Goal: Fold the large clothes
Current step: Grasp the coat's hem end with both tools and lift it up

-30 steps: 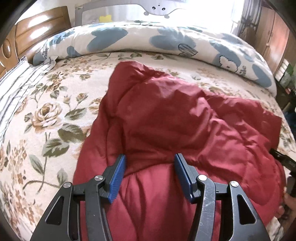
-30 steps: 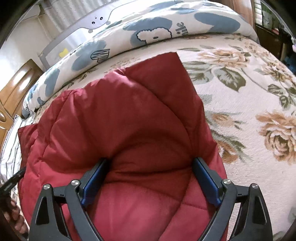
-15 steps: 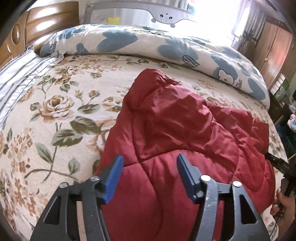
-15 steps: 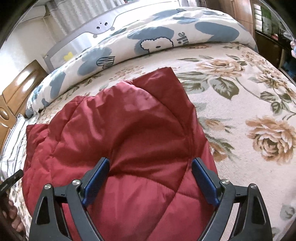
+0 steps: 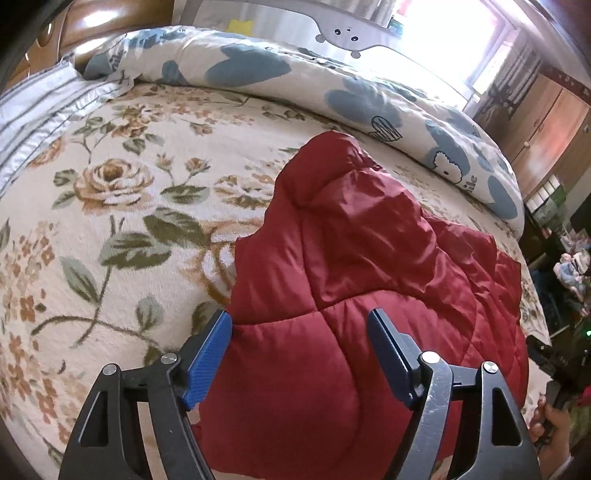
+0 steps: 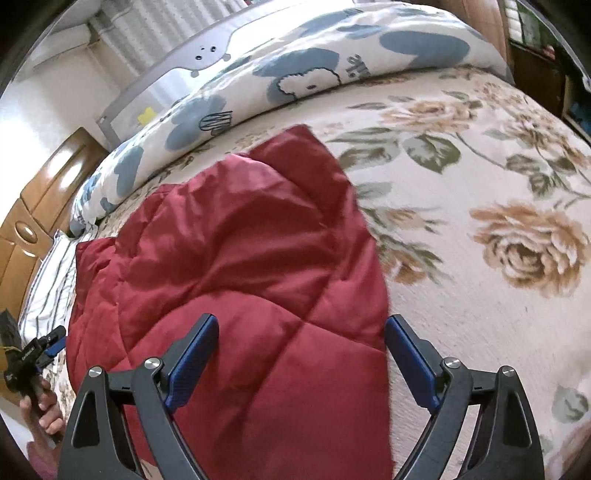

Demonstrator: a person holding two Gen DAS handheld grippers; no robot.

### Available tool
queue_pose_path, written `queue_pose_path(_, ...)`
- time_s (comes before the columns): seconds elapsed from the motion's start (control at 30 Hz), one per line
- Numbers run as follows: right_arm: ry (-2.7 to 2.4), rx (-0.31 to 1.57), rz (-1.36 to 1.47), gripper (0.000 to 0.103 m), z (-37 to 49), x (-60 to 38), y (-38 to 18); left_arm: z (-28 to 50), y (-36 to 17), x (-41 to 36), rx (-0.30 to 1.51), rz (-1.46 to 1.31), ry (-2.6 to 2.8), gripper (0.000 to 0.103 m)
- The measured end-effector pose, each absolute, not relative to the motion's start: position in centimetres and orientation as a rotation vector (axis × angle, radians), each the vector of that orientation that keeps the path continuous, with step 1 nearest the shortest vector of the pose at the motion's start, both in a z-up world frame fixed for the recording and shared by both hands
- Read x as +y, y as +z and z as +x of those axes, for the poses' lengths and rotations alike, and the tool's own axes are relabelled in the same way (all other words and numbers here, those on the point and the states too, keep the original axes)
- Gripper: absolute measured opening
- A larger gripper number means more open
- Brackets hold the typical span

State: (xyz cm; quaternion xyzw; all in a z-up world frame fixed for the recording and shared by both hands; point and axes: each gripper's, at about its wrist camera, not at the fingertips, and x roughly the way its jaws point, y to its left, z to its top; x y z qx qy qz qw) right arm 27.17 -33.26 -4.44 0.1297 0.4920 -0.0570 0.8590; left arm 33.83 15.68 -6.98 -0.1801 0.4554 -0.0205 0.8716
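A red quilted jacket (image 5: pixel 369 280) lies crumpled and partly folded on a bed covered by a cream floral bedspread (image 5: pixel 110 206); in the right wrist view the same jacket (image 6: pixel 236 266) fills the left and middle of the bed, with bare bedspread (image 6: pixel 498 229) to its right. The left hand-held gripper (image 5: pixel 299 343) hangs over the jacket's near left part with its blue-padded fingers (image 5: pixel 208 354) spread apart, gripping nothing. The right hand-held gripper (image 6: pixel 301 347) sits above the jacket's near right edge, its fingers (image 6: pixel 192 365) likewise wide apart, the right one over the bedspread just beside the cloth. Along the far side of the bed lies a rolled white duvet with blue patches (image 5: pixel 295 77), with a grey bed rail (image 5: pixel 343 35) behind it. A striped pillow (image 5: pixel 40 107) rests at the far left, by the wooden headboard (image 6: pixel 48 199).
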Motion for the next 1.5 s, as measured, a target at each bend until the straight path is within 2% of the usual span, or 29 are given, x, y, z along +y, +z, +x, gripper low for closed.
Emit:
queue_pose_path(0.13, -0.116, 1.031, 0.382, 0.092, 26.4, -35.4, -5.0, 34.0, -7.9, 17.2, 0.963, -0.45, -0.058, 0.08)
queue_pose_path(0.4, -0.043, 1.059, 0.588, 0.093, 26.4, -37.7, -7.9, 35.2, -11.6, 19.7, 1.021, -0.644, -0.107, 0.08)
queue_pose_path(0.67, 0.026, 1.088, 0.675, 0.099, 27.2, -37.8, -10.1, 37.3, -15.0, 19.7, 1.074, -0.762, -0.161, 0.095)
queue_pose_path(0.83, 0.074, 1.107, 0.666, 0.099, 27.8, -36.7, -10.5, 38.1, -16.6, 19.5, 1.083, -0.836, -0.194, 0.095)
queue_pose_path(0.9, 0.082, 1.111, 0.668, 0.097, 27.9, -36.4, -10.6, 38.4, -16.9, 19.3, 1.082, -0.844, -0.209, 0.09)
queue_pose_path(0.97, 0.094, 1.112, 0.667, 0.092, 28.0, -36.1, -10.7, 38.5, -16.7, 18.9, 1.074, -0.82, -0.221, 0.075)
queue_pose_path(1.0, 0.096, 1.11, 0.657, 0.09, 27.8, -35.8, -10.6, 38.5, -16.5, 18.7, 1.07, -0.813, -0.223, 0.071)
queue_pose_path(1.07, 0.098, 1.108, 0.654, 0.08, 27.8, -35.8, -10.5, 38.4, -16.1, 18.6, 1.062, -0.796, -0.232, 0.057)
queue_pose_path(1.1, 0.1, 1.105, 0.645, 0.076, 27.6, -35.6, -10.3, 38.3, -15.8, 18.5, 1.056, -0.788, -0.235, 0.054)
queue_pose_path(1.17, 0.109, 1.095, 0.632, 0.061, 27.3, -35.4, -9.9, 38.0, -15.0, 18.3, 1.043, -0.762, -0.241, 0.045)
queue_pose_path(1.27, 0.127, 1.087, 0.617, 0.047, 26.4, -34.9, -8.3, 37.0, -13.3, 18.1, 1.023, -0.738, -0.255, 0.04)
queue_pose_path(1.37, 0.134, 1.088, 0.606, 0.042, 25.8, -34.7, -7.4, 35.3, -11.7, 18.2, 1.008, -0.719, -0.276, 0.038)
queue_pose_path(1.5, 0.16, 1.093, 0.578, 0.04, 23.4, -33.7, -5.4, 32.5, -9.9, 18.8, 0.999, -0.704, -0.301, 0.037)
